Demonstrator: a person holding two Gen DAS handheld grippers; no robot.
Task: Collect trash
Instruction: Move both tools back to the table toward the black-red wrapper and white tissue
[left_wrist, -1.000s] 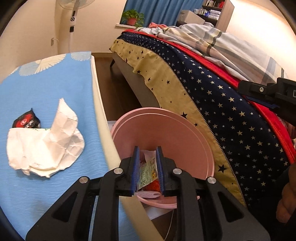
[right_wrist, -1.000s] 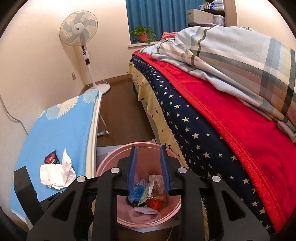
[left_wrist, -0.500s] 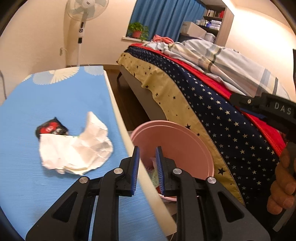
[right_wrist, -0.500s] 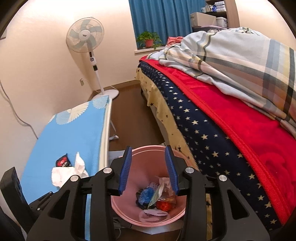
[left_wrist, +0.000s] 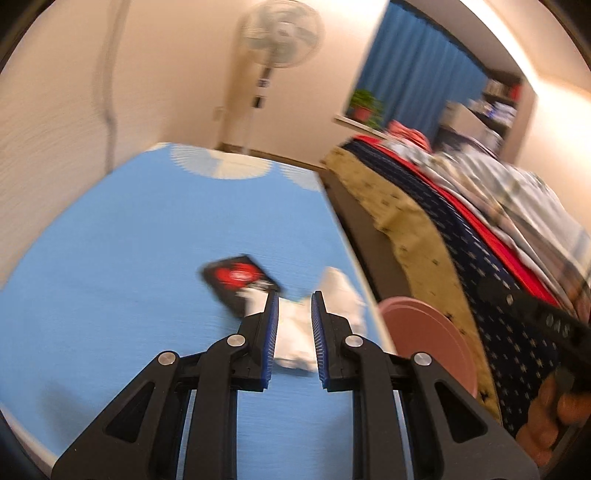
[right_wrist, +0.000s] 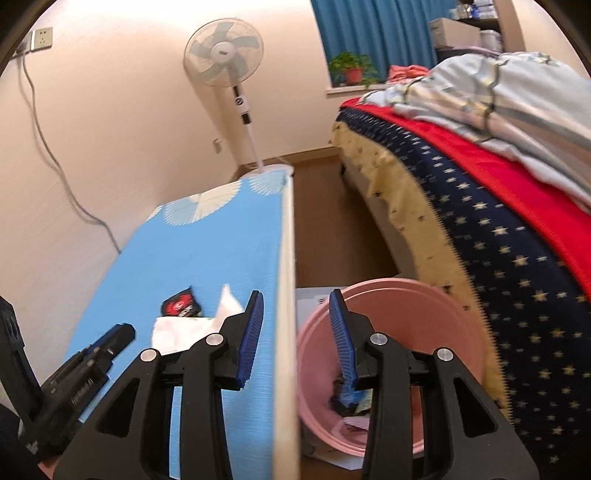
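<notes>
Left gripper (left_wrist: 293, 306), jaws slightly apart and seemingly empty, over crumpled tissue (left_wrist: 295, 332) beside black wrapper (left_wrist: 236, 277).

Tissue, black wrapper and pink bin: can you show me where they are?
Tissue (left_wrist: 295, 334): left wrist view, its crumpled middle between the fingers.
Black wrapper (left_wrist: 236, 277): left wrist view, its red logo.
Pink bin (right_wrist: 406, 295): right wrist view, its far inner wall.

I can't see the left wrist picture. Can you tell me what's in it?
The empty left gripper, slightly open, points at crumpled white paper on a blue table. A black-and-red wrapper lies just behind it, and a pink bin stands between table and bed.
</notes>
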